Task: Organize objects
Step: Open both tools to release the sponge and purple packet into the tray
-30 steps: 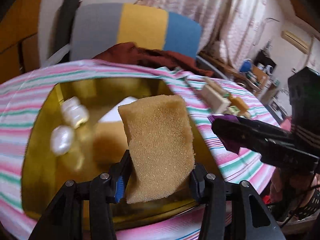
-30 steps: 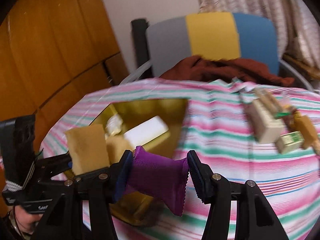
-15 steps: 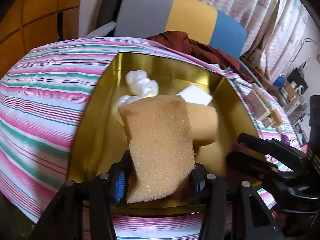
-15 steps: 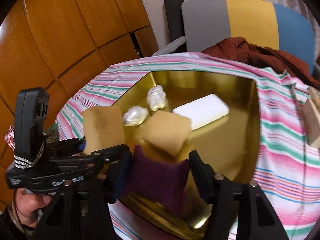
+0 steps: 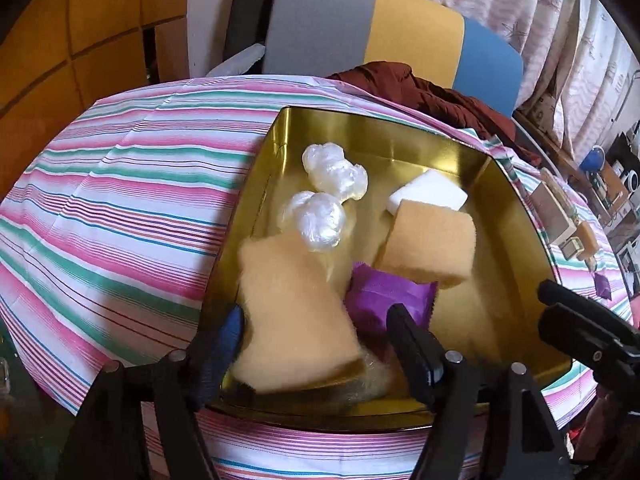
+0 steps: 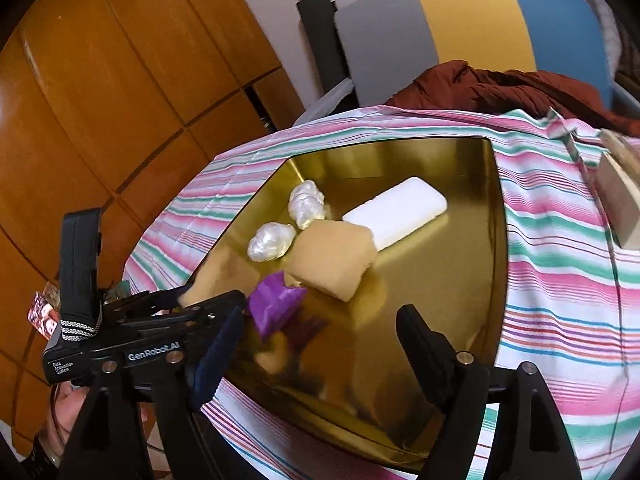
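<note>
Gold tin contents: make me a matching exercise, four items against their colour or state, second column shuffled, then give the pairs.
Things, all in the gold tin:
1. Packet
2. Bar
3. Sponge between the left gripper fingers
4. Plastic-wrapped balls

Descriptions:
A. White, flat, far side of the tin
B. Tan, blurred, jaws spread beside it
C. Purple, crinkled, near the tin's front
D. Pearly and shiny, two of them

Pairs: 1-C, 2-A, 3-B, 4-D
</note>
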Demonstrator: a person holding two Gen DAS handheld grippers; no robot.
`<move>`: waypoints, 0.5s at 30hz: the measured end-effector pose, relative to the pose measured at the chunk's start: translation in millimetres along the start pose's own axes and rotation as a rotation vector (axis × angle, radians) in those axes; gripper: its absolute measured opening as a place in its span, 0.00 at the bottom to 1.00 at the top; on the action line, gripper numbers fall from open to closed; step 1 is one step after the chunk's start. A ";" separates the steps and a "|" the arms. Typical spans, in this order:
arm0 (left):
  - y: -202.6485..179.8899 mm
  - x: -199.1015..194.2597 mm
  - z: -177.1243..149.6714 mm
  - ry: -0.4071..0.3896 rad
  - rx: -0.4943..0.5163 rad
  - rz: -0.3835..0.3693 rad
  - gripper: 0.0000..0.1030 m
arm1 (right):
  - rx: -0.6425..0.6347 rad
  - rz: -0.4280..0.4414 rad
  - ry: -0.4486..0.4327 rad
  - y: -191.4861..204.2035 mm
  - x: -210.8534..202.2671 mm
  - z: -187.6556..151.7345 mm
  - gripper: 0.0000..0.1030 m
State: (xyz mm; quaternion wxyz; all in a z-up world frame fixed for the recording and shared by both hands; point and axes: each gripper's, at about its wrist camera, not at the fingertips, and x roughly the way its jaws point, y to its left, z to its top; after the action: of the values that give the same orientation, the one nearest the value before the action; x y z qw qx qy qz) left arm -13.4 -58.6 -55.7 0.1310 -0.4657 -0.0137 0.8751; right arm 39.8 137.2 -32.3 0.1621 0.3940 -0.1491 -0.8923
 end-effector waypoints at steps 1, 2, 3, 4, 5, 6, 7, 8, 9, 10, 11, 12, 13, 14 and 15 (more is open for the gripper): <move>0.9 -2.6 0.7 -0.009 -0.007 0.007 0.75 | 0.007 -0.004 -0.004 -1.7 -1.2 -0.2 0.78; 0.9 -5.6 2.0 -0.025 -0.013 0.019 0.76 | 0.013 -0.006 -0.007 -3.6 -2.5 -0.2 0.78; 1.8 -9.3 3.1 -0.042 -0.022 0.026 0.76 | 0.018 -0.004 -0.010 -5.1 -3.4 0.0 0.78; 3.5 -13.4 4.7 -0.061 -0.038 0.021 0.76 | 0.022 -0.002 -0.012 -6.2 -4.5 0.1 0.78; 4.9 -16.1 5.9 -0.071 -0.050 0.009 0.76 | 0.026 -0.004 -0.016 -7.3 -5.9 0.1 0.78; 6.6 -19.1 6.9 -0.083 -0.065 -0.007 0.76 | 0.029 -0.004 -0.020 -8.2 -7.1 0.3 0.78; 8.6 -23.1 8.4 -0.099 -0.082 -0.019 0.76 | 0.033 -0.003 -0.026 -9.4 -8.9 0.7 0.78; 9.9 -26.6 9.6 -0.113 -0.094 -0.024 0.76 | 0.036 -0.003 -0.029 -9.8 -9.7 0.7 0.78; 10.0 -29.4 11.2 -0.126 -0.102 -0.026 0.76 | 0.040 -0.004 -0.033 -11.1 -11.0 1.0 0.78; 10.0 -32.4 12.8 -0.140 -0.109 -0.028 0.76 | 0.045 -0.004 -0.037 -12.5 -12.3 1.4 0.78; 8.8 -33.5 14.8 -0.149 -0.115 -0.030 0.76 | 0.050 -0.003 -0.041 -14.0 -13.6 1.4 0.79; 8.5 -34.4 16.2 -0.152 -0.120 -0.033 0.76 | 0.055 -0.005 -0.045 -15.4 -14.6 1.6 0.79; 8.3 -34.6 17.2 -0.151 -0.129 -0.040 0.76 | 0.060 -0.007 -0.049 -17.1 -15.8 1.7 0.79; 8.1 -34.7 18.0 -0.151 -0.139 -0.052 0.76 | 0.066 -0.008 -0.052 -19.0 -17.0 2.1 0.79; 7.5 -34.4 18.9 -0.150 -0.143 -0.062 0.76 | 0.070 -0.008 -0.056 -20.3 -18.0 2.4 0.79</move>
State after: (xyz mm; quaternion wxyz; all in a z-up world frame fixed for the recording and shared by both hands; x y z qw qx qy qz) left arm -12.2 -72.3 -18.2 0.1232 -0.4062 -0.1004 0.8998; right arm 46.0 163.2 -27.0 0.1402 0.3751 -0.1830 -0.8979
